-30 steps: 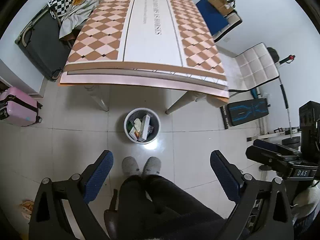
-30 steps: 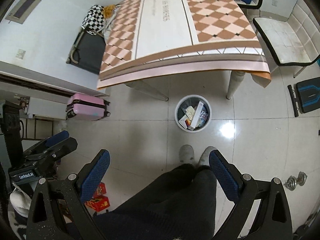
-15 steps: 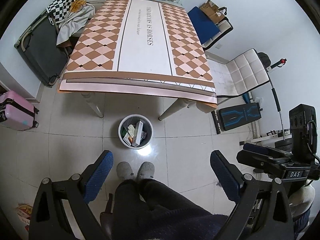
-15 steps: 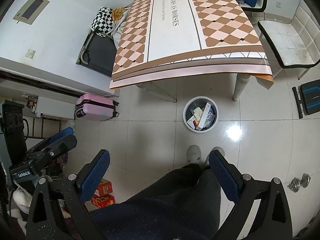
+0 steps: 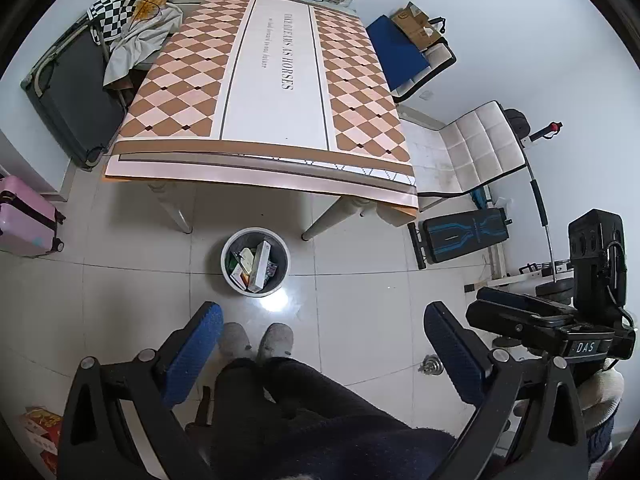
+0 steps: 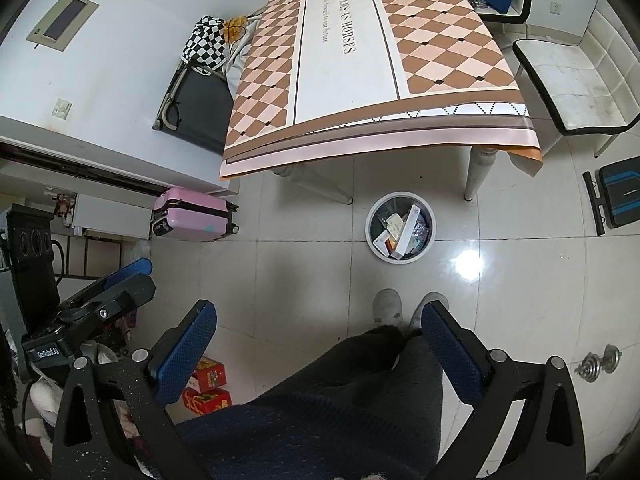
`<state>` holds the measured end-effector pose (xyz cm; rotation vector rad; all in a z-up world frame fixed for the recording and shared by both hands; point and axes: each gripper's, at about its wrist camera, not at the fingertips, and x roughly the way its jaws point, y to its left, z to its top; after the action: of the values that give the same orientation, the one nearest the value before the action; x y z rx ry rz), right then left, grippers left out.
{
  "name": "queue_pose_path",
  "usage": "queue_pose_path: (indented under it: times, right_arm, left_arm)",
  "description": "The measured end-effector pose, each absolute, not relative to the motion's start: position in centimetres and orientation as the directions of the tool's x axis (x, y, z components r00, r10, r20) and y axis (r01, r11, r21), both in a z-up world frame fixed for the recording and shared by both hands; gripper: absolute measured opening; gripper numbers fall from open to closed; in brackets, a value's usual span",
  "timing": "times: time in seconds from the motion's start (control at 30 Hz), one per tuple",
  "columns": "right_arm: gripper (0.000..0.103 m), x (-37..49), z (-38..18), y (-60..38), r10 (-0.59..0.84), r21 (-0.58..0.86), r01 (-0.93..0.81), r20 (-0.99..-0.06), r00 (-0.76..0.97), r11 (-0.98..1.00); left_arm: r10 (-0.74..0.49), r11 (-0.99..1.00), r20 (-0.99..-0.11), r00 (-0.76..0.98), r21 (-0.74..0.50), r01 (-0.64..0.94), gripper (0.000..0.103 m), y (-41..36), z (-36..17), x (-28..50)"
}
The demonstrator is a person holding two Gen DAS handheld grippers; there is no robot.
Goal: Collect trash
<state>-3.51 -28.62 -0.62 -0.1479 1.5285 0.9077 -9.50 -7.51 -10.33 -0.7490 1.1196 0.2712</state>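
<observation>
Below, on the glossy pale floor tiles [image 5: 120,292], a round white trash bin [image 5: 256,261] with a dark liner stands just near of the table's turned white legs, its mouth facing up. Inside it lie small cardboard boxes and packets; the longest, a slim white carton [image 5: 260,265], leans on end with its long axis running from the near rim toward the far rim. In the right wrist view the same bin [image 6: 400,234] sits left of the far-right table leg, a bright glare spot on the tile to its right. The tabletop [image 5: 276,80] wears a smooth cloth of tan-and-peach diamonds flanking a plain white centre band, printed with lettering that ends "AS HORSES"; the smaller line beneath is too small to read. The left hand-held gripper [image 5: 320,344] has its blue, textured pads spread wide apart with nothing between them, and so does the right hand-held gripper [image 6: 318,340]. A pink hard-shell suitcase [image 6: 192,216] lies on the floor to the left, and a quilted white chair [image 5: 476,148] stands to the right of the table. A black device at the right bears the label "DAS".
</observation>
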Motion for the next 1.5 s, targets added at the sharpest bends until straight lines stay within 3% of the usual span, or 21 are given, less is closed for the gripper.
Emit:
queue_pose_path:
  times: [1.5]
  right_arm:
    - [0.103,-3.9,0.4,-29.8,0.417,0.468,-0.588,-0.879,-0.231,0.66]
  left_arm:
    - [-0.197,0.739,-0.869,0.453,-0.435,-0.514,0.103,-9.6,-9.4,-8.9]
